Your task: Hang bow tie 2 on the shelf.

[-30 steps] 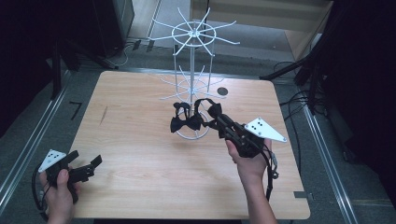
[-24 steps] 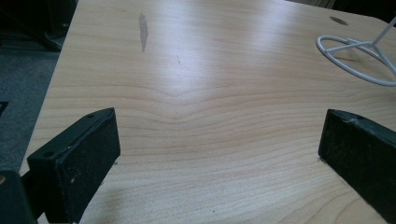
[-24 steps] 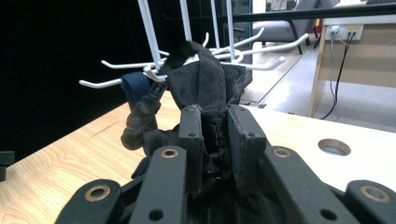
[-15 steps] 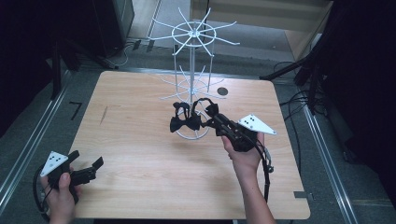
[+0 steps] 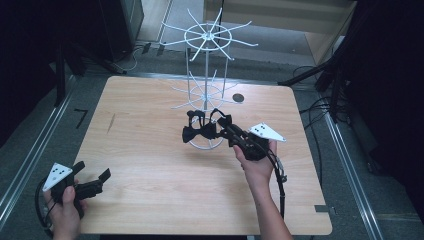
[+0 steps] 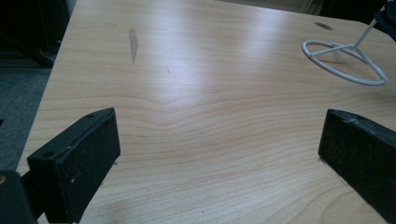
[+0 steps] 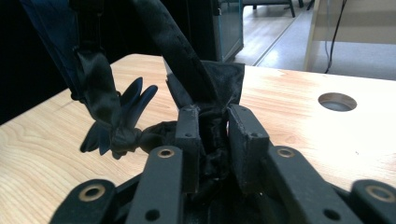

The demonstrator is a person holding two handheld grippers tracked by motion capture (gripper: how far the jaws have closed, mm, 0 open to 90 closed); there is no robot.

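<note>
A white wire display rack [image 5: 206, 90] stands at the middle of the wooden table [image 5: 150, 165]. Black bow ties [image 5: 200, 131] hang at its lower tier, just above its ring base [image 6: 343, 60]. My right gripper [image 5: 226, 131] is shut on the black fabric of one bow tie [image 7: 212, 98], whose strap runs up and to the left. Another dark bow tie [image 7: 114, 123] dangles beside it. My left gripper [image 5: 92, 181] stands open near the table's front left corner, its jaws wide apart over bare wood [image 6: 210, 140].
A round hole [image 5: 238, 98] sits in the tabletop behind the rack, seen as a hole [image 7: 337, 101] in the right gripper view. A dark streak [image 6: 133, 43] marks the wood at the left. Cables and metal rails lie on the floor around the table.
My right gripper has slid left and slightly toward the front with the bow tie in it. My left hand has shifted a little toward the front edge.
</note>
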